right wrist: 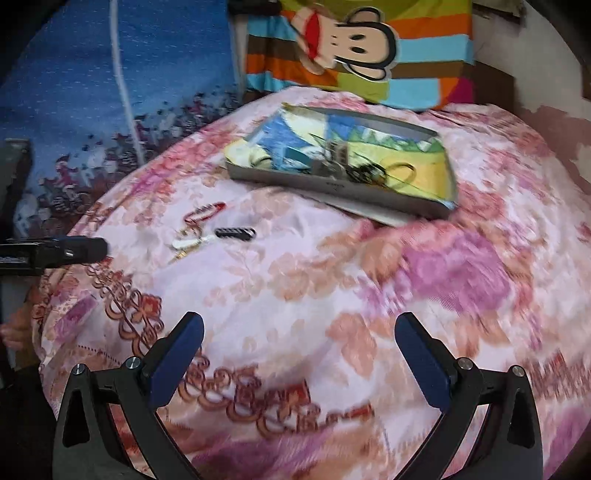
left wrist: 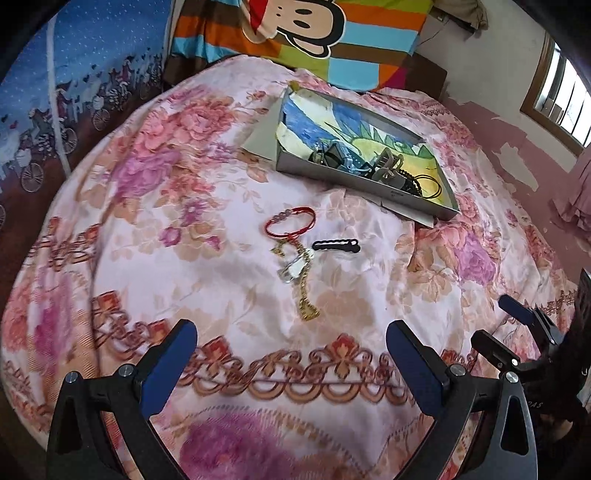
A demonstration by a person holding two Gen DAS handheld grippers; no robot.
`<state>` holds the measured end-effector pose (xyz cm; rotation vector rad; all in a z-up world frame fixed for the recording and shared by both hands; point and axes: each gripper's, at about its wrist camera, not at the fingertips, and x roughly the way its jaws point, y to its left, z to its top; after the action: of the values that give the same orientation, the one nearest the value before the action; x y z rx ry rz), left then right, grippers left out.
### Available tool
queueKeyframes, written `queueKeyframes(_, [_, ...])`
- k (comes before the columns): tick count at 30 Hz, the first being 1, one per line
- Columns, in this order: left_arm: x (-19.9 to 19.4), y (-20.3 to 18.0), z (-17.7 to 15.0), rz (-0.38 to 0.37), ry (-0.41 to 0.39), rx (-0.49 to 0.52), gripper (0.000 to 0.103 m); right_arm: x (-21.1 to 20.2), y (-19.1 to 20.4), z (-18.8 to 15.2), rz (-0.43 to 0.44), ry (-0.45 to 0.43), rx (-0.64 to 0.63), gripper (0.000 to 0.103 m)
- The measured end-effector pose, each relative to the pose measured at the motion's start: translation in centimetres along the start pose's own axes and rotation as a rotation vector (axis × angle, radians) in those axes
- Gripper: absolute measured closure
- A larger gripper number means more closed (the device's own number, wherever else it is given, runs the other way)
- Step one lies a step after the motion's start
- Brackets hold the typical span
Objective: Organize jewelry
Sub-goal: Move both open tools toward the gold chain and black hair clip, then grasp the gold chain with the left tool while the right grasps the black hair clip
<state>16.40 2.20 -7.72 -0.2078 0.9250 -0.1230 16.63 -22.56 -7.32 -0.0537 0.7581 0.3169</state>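
On the floral bedspread lie a red cord bracelet (left wrist: 291,222), a gold chain (left wrist: 305,291) with a pale pendant, and a black hair clip (left wrist: 335,245), close together. Beyond them a shallow grey box (left wrist: 421,211) holds several dark jewelry pieces. My left gripper (left wrist: 291,363) hovers open and empty, short of the chain. In the right wrist view the same bracelet (right wrist: 205,213), clip (right wrist: 235,233) and box (right wrist: 334,187) appear ahead and to the left. My right gripper (right wrist: 299,354) is open and empty, well back from them. The right gripper also shows at the left wrist view's right edge (left wrist: 517,328).
A striped cartoon-monkey pillow (left wrist: 295,29) stands behind the box. A blue patterned curtain (left wrist: 74,92) hangs on the left, and a pink wall with a window (left wrist: 561,96) is on the right. The left gripper's body (right wrist: 51,253) juts in from the left of the right wrist view.
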Motion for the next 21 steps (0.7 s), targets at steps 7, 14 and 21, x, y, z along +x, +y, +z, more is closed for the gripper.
queueKeyframes(7, [3.1, -0.3, 1.1, -0.084, 0.027, -0.02, 0.011, 2.3, -1.6, 2.5, 0.091, -0.012, -0.045, 0.001])
queueKeyframes(14, [6.5, 0.0, 2.0, -0.145, 0.089, -0.038, 0.051, 6.8, -2.7, 4.8, 0.159, 0.02, -0.089, 0.001])
queueKeyframes(21, [8.0, -0.2, 1.9, -0.14, 0.135, -0.025, 0.068, 11.5, -1.4, 6.5, 0.274, 0.1, -0.136, 0.025])
